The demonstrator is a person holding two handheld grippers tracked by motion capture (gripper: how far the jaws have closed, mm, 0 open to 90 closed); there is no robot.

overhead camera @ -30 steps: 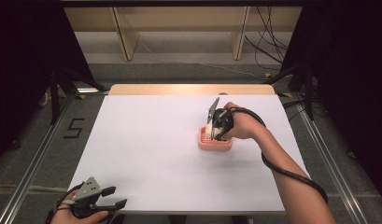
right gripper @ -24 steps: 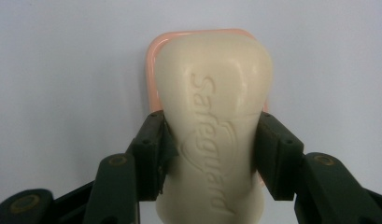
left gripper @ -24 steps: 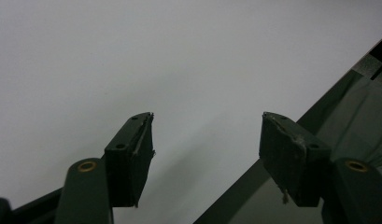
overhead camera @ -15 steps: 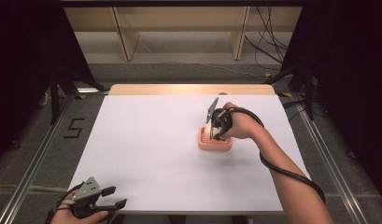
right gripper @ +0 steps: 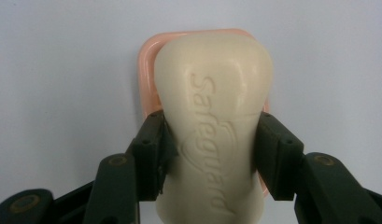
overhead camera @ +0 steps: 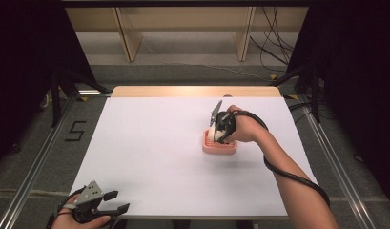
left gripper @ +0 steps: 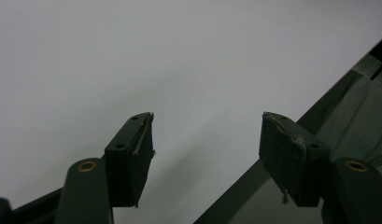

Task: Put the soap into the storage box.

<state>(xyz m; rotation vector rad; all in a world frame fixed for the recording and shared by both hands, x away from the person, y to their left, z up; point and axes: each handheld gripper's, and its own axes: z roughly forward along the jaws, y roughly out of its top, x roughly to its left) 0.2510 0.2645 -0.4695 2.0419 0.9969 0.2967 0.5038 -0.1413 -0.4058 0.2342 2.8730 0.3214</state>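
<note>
Black gripper [right gripper: 209, 140] with brass screws, seemingly frayed pads [left gripper: 144, 140].

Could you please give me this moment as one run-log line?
right gripper: shut on soap bar, over pink soap dish | left gripper: open, idle at table near edge

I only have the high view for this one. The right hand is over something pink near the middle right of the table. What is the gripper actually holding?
Observer: The right gripper is shut on a cream soap bar; the pads press its two long sides.
Operator: And the pink thing?
Observer: A pink soap dish directly beneath the bar; its rim shows around the bar's far end.
Operator: Any marking on the bar?
Observer: Yes, the word Safeguard is embossed along its top face.
Operator: What about the left gripper?
Observer: The left gripper has its jaws wide apart with nothing between them, over the white table near its edge.
</note>
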